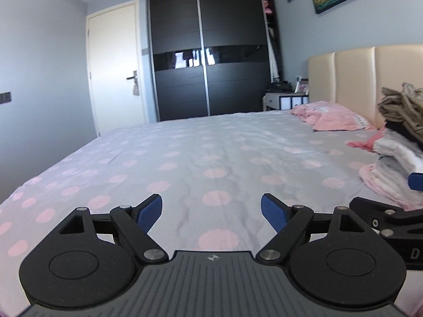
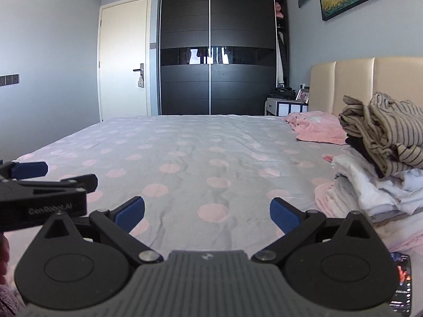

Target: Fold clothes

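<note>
A heap of unfolded clothes lies on the right side of the bed, with a beige striped garment on top and white and pink pieces beneath. The same heap shows at the right edge of the left wrist view. My left gripper hovers low over the dotted sheet, open, with nothing between its blue pads. My right gripper is beside it, also open and empty, and the heap is just to its right. One of the left gripper's fingers shows at the left edge of the right wrist view.
The bed has a grey sheet with pink dots. A pink pillow lies against the beige headboard. A dark wardrobe, a white door and a nightstand stand beyond. A phone lies at bottom right.
</note>
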Tool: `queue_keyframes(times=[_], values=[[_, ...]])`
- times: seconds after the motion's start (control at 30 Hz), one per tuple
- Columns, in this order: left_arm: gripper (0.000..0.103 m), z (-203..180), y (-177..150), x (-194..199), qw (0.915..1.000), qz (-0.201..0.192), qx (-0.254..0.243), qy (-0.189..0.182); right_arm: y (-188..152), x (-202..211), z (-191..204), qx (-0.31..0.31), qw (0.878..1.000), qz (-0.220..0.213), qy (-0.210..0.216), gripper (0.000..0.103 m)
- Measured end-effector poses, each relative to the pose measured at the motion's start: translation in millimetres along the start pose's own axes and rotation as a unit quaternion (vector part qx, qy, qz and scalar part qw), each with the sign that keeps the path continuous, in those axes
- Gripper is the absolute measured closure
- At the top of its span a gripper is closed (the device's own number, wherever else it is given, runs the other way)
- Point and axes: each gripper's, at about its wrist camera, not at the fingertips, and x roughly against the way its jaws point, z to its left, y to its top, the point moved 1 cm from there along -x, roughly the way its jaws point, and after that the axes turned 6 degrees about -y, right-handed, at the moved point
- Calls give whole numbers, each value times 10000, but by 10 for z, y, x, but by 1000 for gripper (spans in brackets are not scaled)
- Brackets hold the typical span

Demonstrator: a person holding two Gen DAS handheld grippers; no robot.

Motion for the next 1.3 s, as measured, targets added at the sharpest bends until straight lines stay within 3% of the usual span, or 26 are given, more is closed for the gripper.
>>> queue_keyframes(times=[0.2, 0.7, 1.3], values=[[21, 71, -146, -219, 9996, 196, 62, 168, -138, -143, 116, 69, 9999, -67, 115, 1], [21, 79, -365, -673, 9962, 833, 228, 136, -298, -651, 176, -122, 9987, 490, 4, 1], [21, 109, -347, -623, 9948, 957, 284, 217, -290, -624, 206, -71, 9992, 399, -67, 1]])
